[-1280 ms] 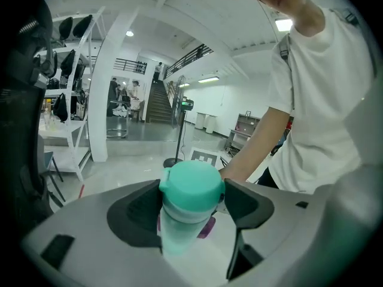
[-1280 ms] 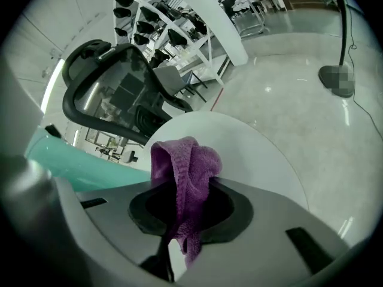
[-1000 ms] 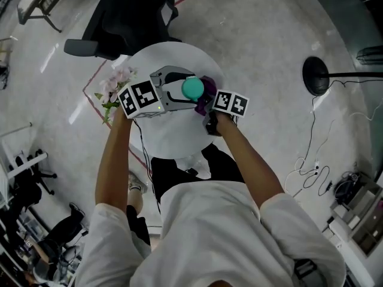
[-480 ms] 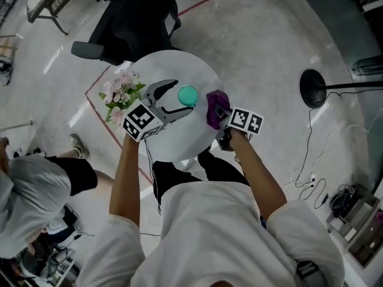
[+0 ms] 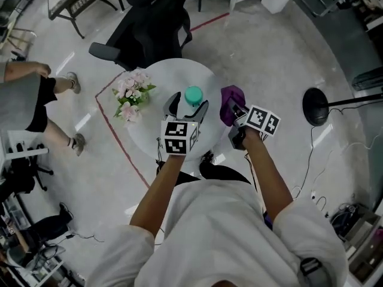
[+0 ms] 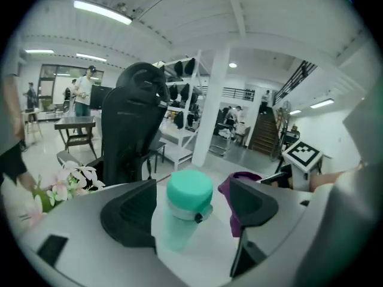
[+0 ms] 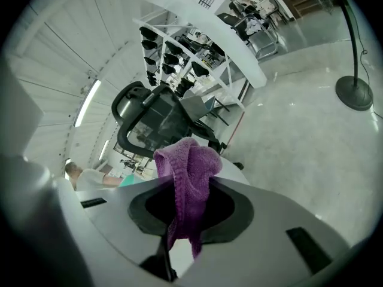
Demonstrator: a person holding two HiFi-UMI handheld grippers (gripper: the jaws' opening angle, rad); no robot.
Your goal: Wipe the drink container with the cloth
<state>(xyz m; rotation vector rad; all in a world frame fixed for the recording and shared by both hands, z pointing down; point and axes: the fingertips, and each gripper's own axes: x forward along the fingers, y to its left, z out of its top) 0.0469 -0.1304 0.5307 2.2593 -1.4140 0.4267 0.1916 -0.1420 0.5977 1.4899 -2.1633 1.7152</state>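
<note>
Looking at the left gripper [image 6: 192,203] first: its jaws are spread wide and have just been opening. The drink bottle [image 5: 193,94], with its teal cap and see-through green body, stands right in the gap between them. As far as I can tell the pads aren't pressing on it, so it's simply sitting upright by itself on the round white table [image 5: 149,137].

The right gripper [image 7: 187,207] is pinched tight on the purple cloth [image 7: 190,160] – a bunch of it pokes out past the jaws and a tail hangs down below them. It's held up off the table, just to the right of the bottle and not touching it.

The relation that matters is that the bottle's long axis is vertical. It sits dead ahead of the left gripper and off to the left of the right one, so the left is clearly the nearer. My guess is that any more wiping means the left jaws close back on the body to steady it while the cloth comes in sideways – the bottle is tall and narrow, so a push on it loose could tip it. There's a bunch of pink flowers [image 5: 131,93] off to the left of the left gripper, well out of the way.
</note>
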